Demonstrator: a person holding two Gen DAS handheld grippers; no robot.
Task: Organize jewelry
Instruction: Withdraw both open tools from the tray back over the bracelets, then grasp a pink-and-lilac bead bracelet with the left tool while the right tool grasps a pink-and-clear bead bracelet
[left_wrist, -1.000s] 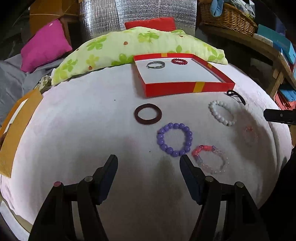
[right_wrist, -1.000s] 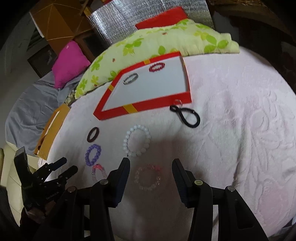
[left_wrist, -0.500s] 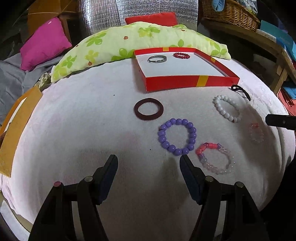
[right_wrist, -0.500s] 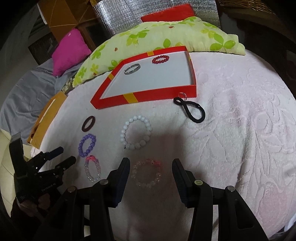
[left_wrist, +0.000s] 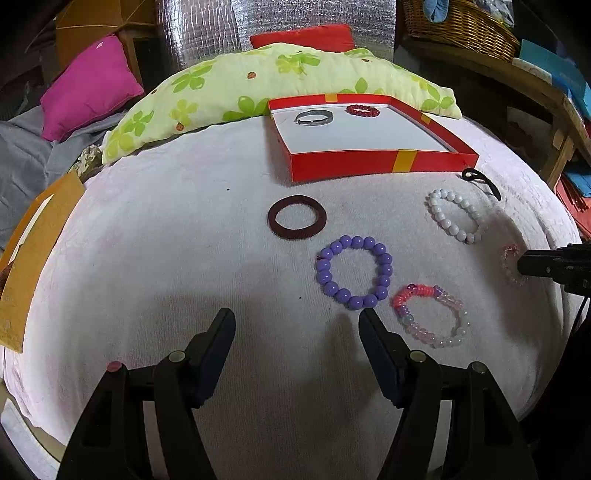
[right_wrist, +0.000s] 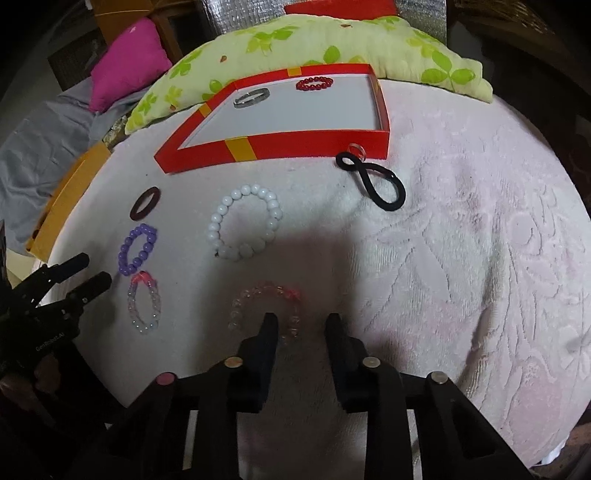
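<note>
A red tray (left_wrist: 373, 166) (right_wrist: 295, 147) holds a silver bangle (left_wrist: 314, 117) and a red bead bracelet (left_wrist: 362, 110). On the white towel lie a brown ring (left_wrist: 297, 217), a purple bead bracelet (left_wrist: 354, 272), a pink-and-clear bracelet (left_wrist: 428, 315), a white bead bracelet (right_wrist: 244, 221), a black hair tie (right_wrist: 380, 182) and a pale pink clear bracelet (right_wrist: 264, 310). My left gripper (left_wrist: 295, 328) is open and empty, just short of the purple bracelet. My right gripper (right_wrist: 299, 325) is partly closed, its jaws straddling the near right side of the pale pink bracelet.
A green floral pillow (left_wrist: 280, 81) lies behind the tray, a pink cushion (left_wrist: 88, 85) at the far left. An orange board (left_wrist: 33, 251) lies at the towel's left edge. A wicker basket (left_wrist: 461, 22) sits on a shelf at the right.
My right gripper has moved forward and down onto the pale pink bracelet and its jaws have narrowed. My left gripper has crept forward toward the purple bracelet, still open.
</note>
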